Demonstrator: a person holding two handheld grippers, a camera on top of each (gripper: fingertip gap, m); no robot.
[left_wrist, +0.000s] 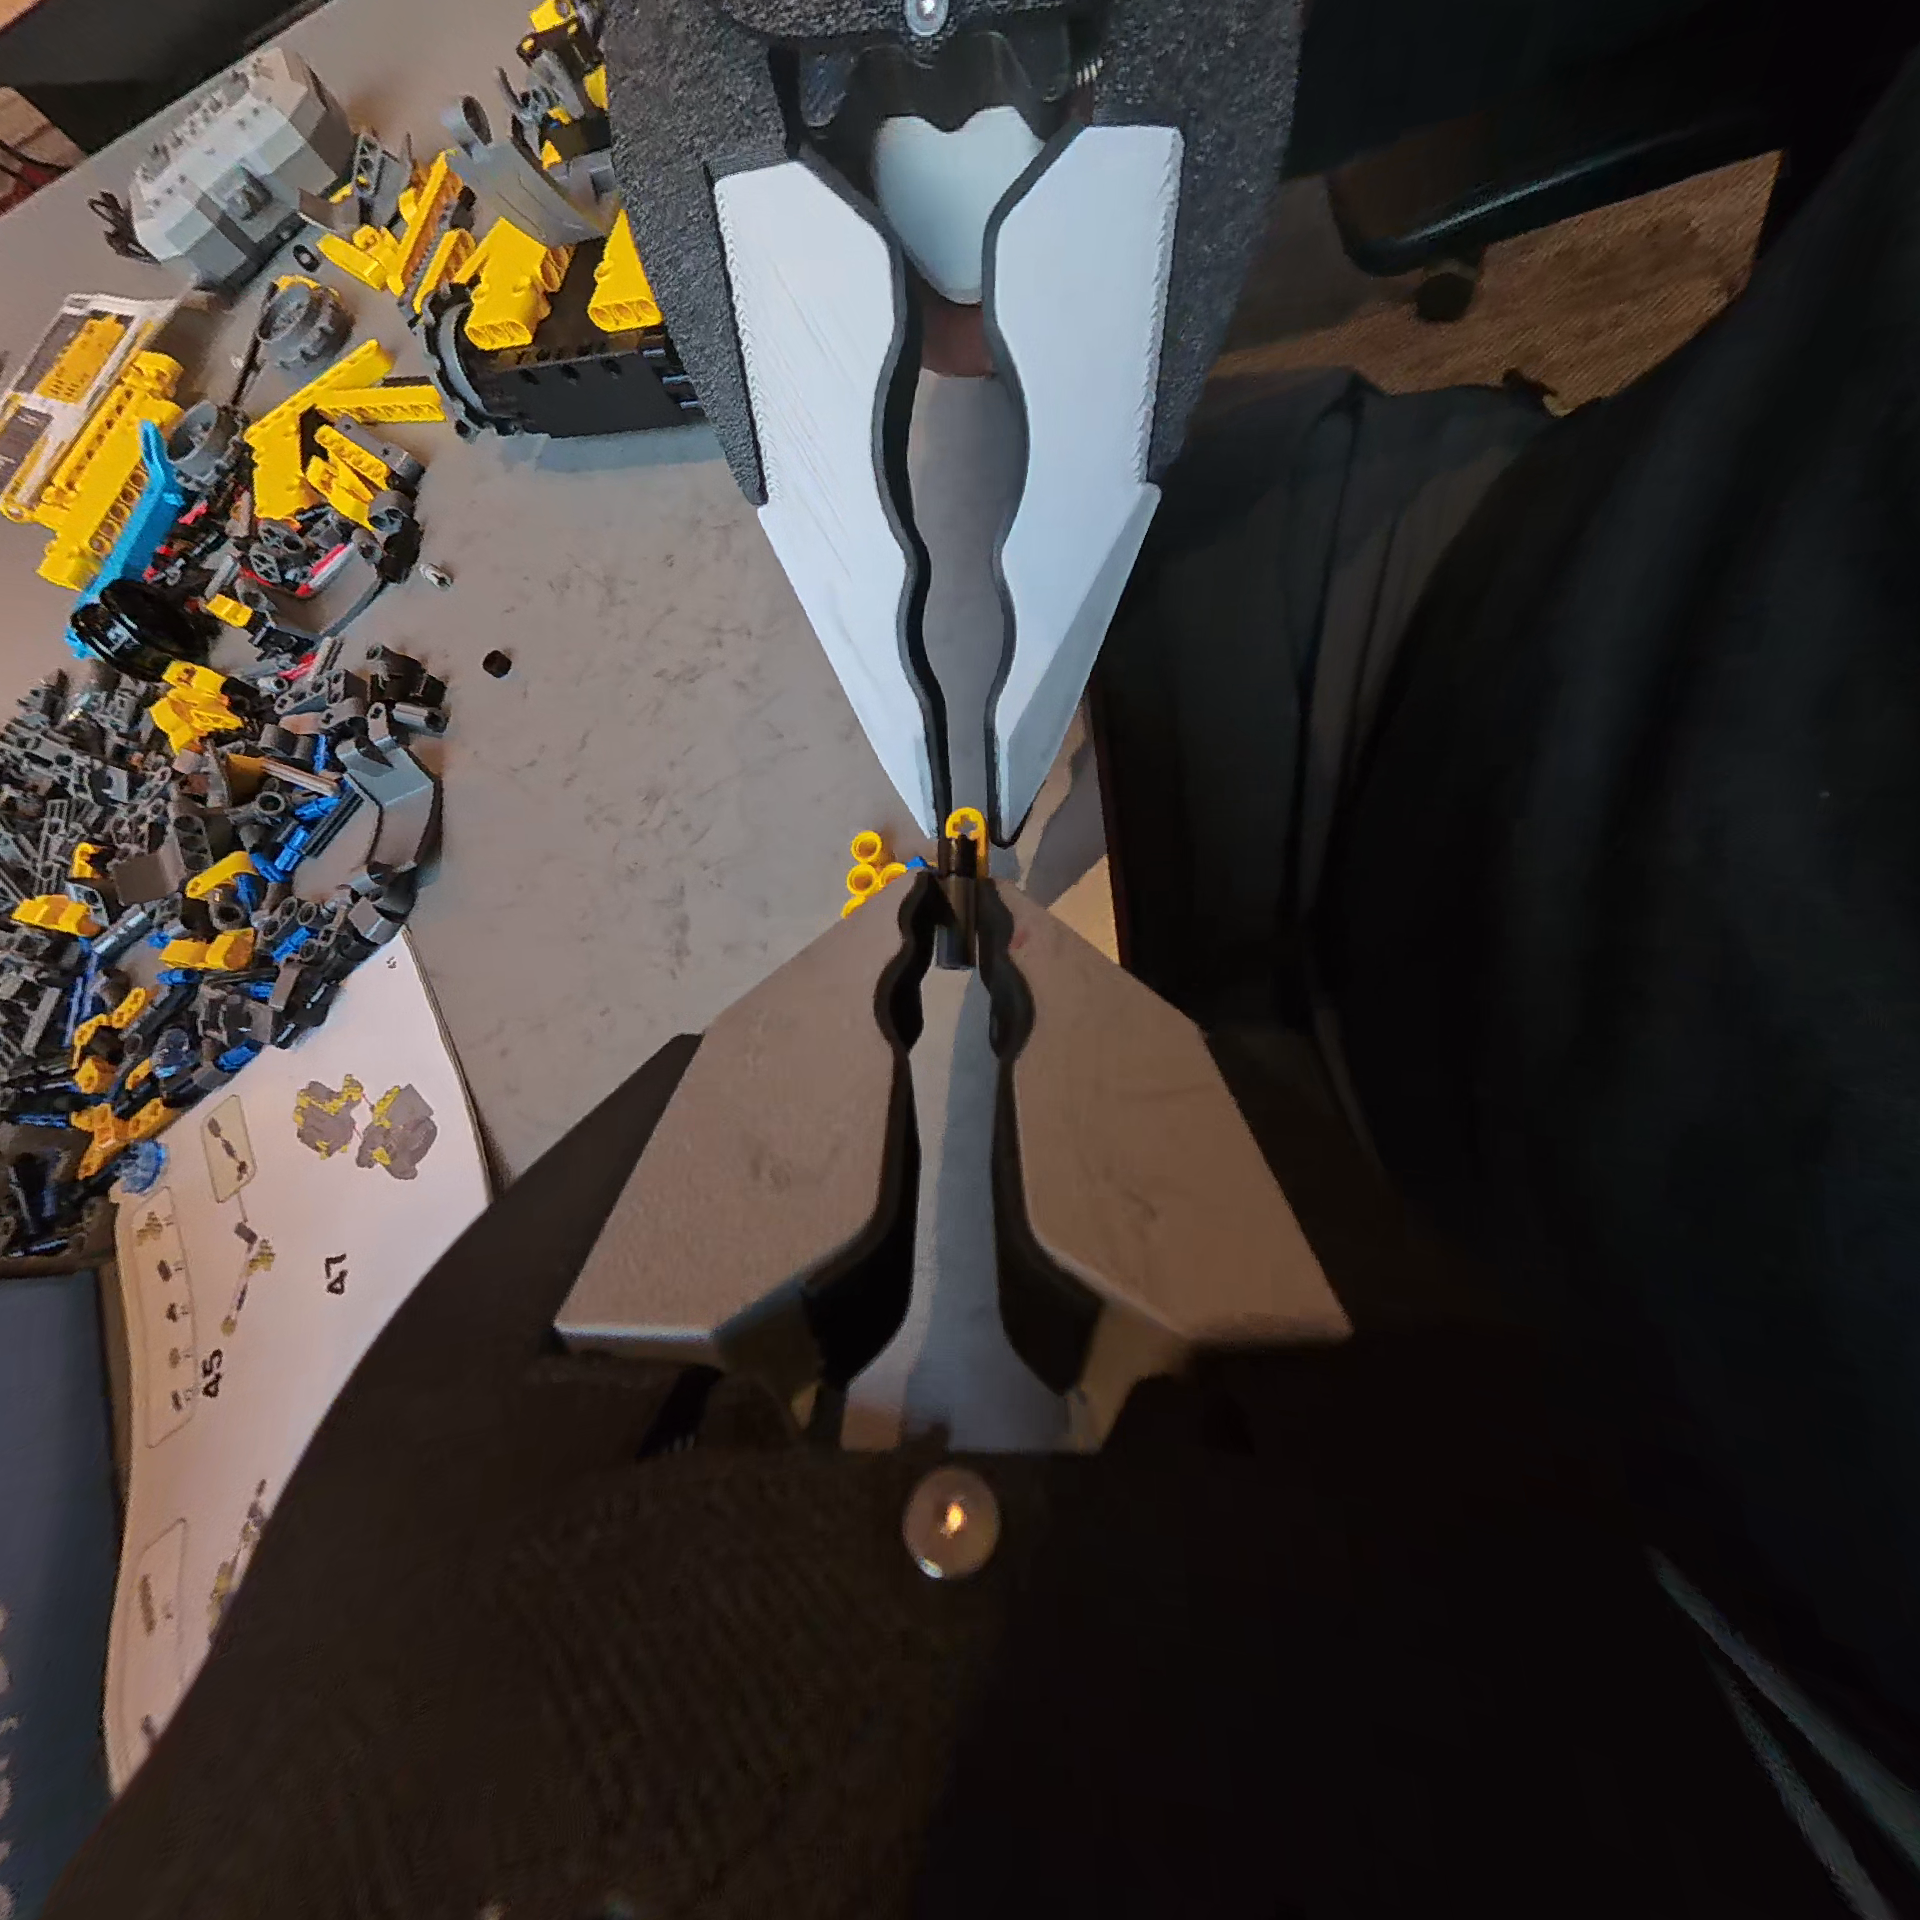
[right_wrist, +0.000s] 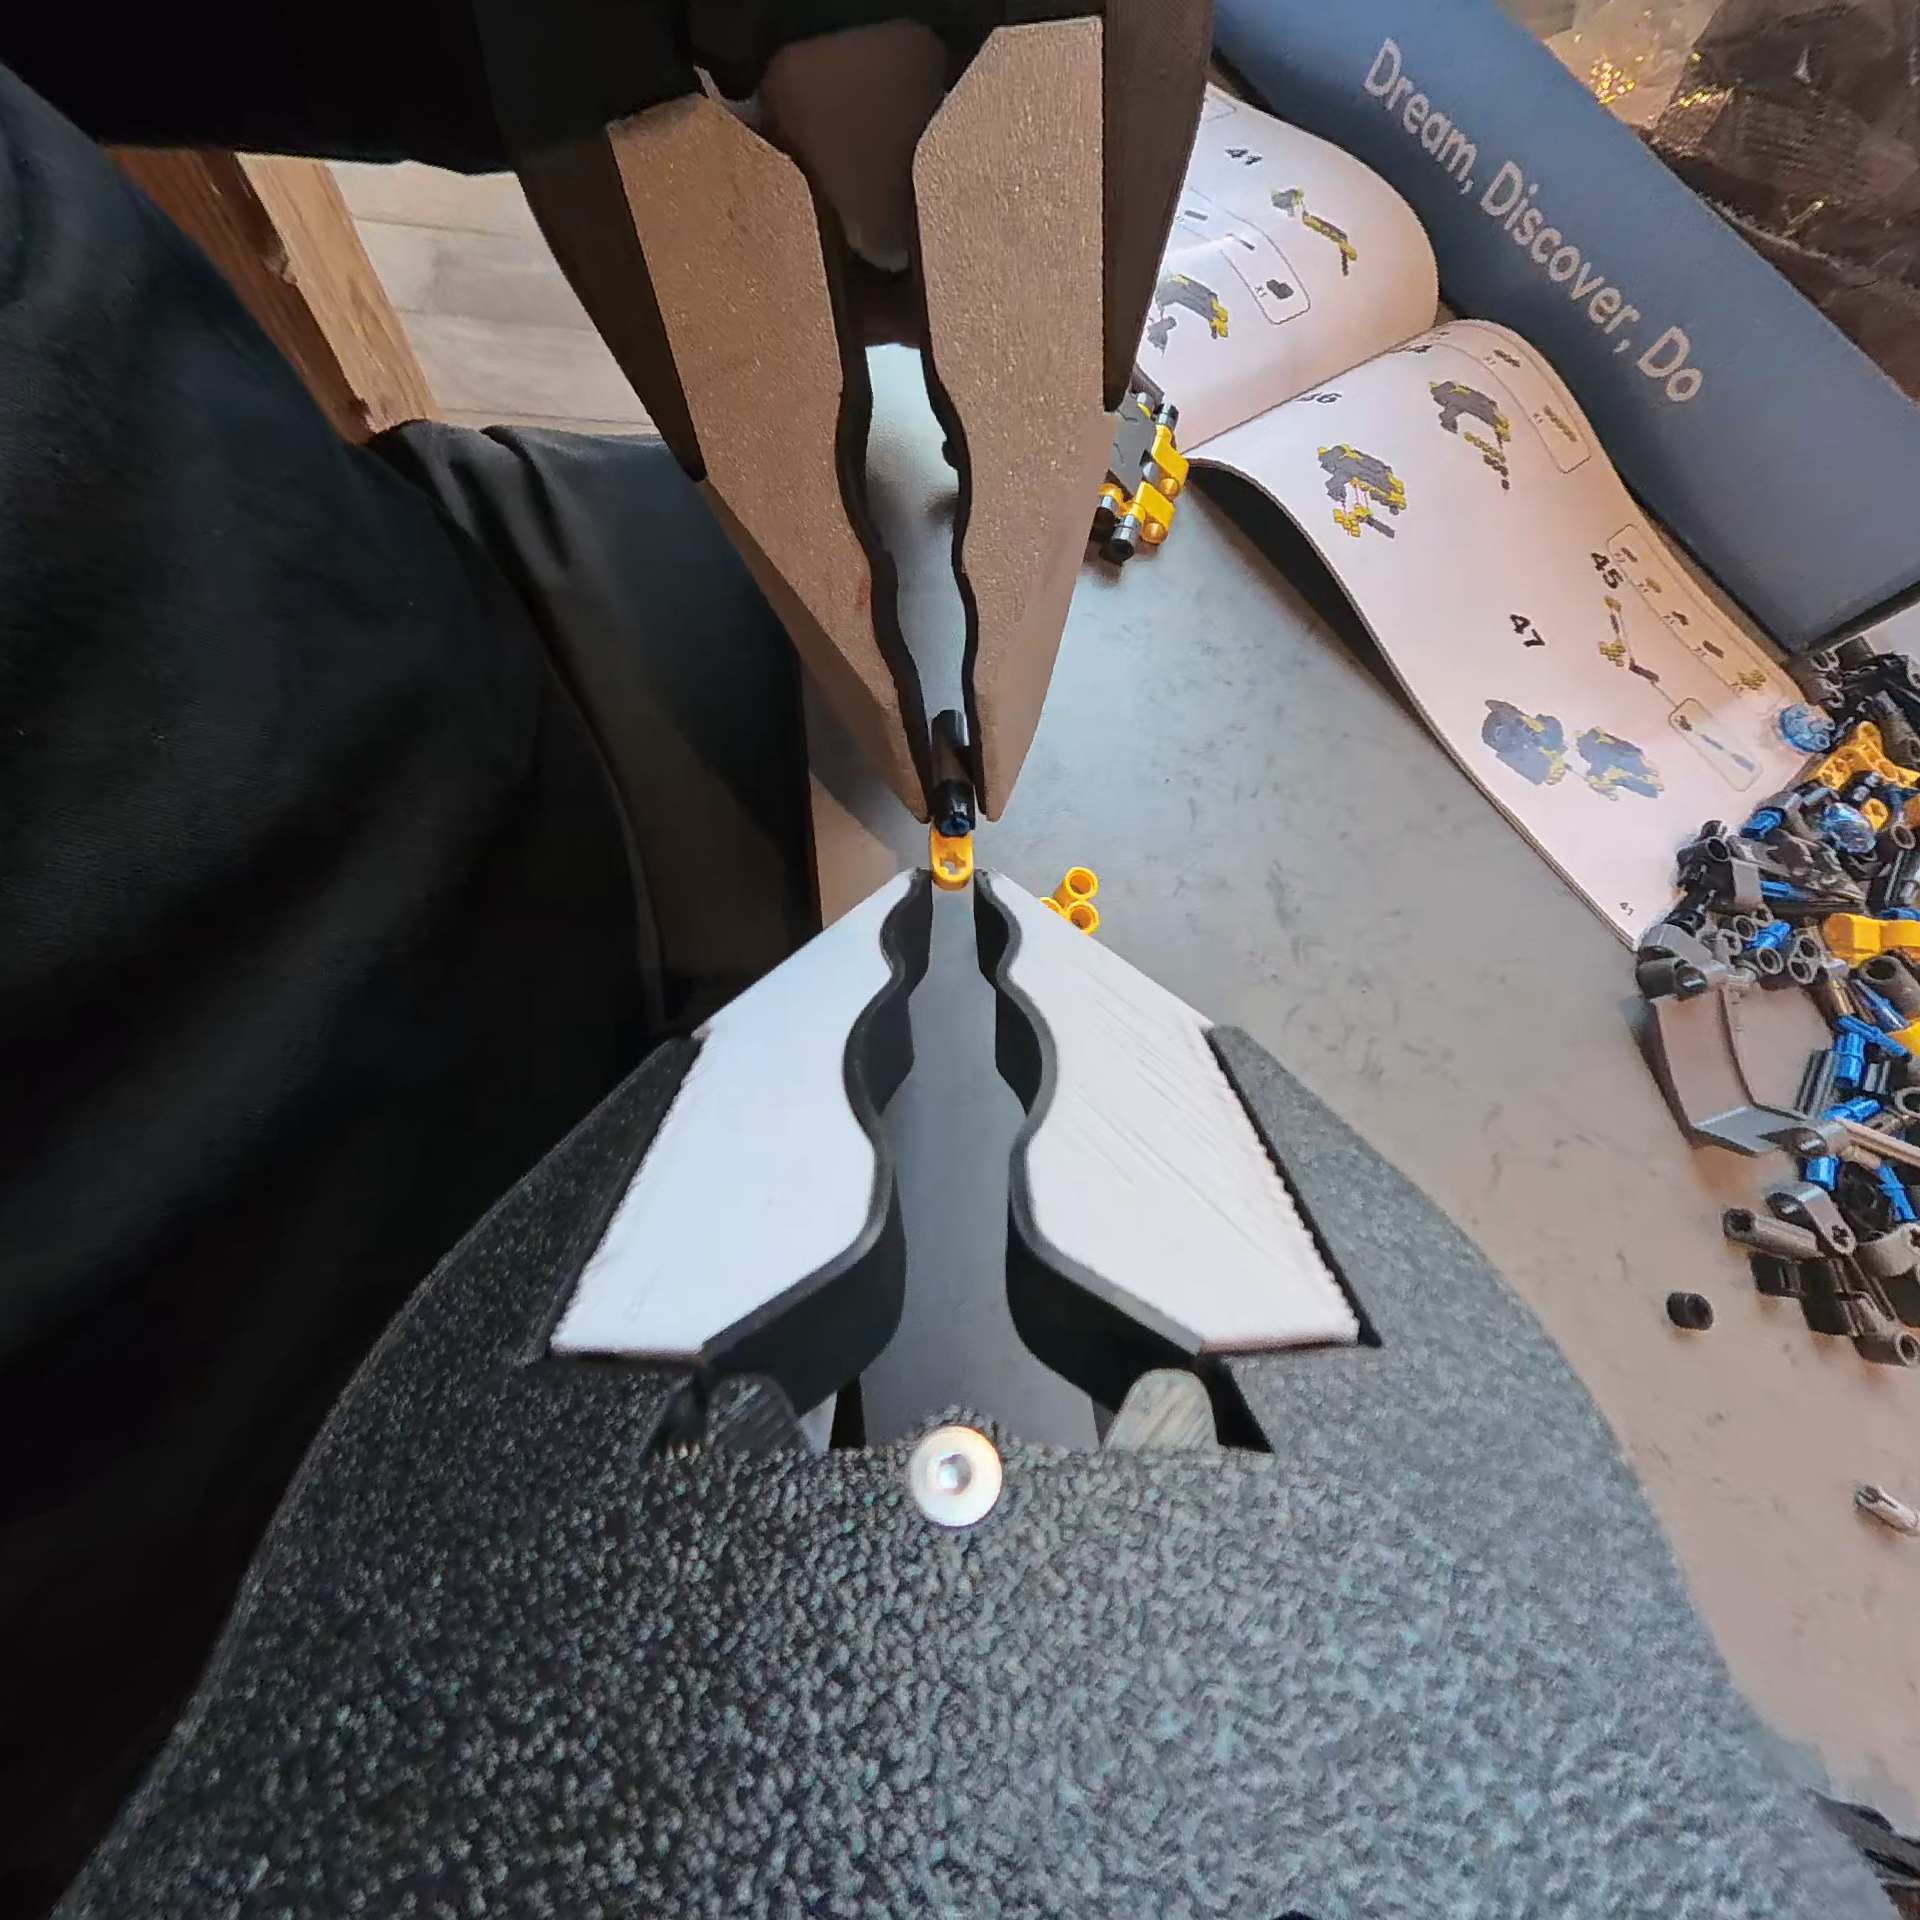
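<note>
Surface: grey mottled tabletop (left_wrist: 623, 665), scuffed, lit warm from one side.
Floor: brown speckled carpet (left_wrist: 1621, 291) beyond the table edge.
Furniture: black chair base with castor (left_wrist: 1449, 286) on the carpet; brown wooden post (right_wrist: 312, 281) behind pale planking.

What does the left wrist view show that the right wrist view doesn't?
Only the left wrist view: the half-built yellow and black model and the grey block assembly at the far table edge.

Only the right wrist view: a dark blue box behind the booklet, and a small yellow and black subassembly.

Both: the left gripper shut on a black pin, the right gripper shut on a yellow connector, tip to tip; the open instruction booklet; the loose parts pile.
</note>
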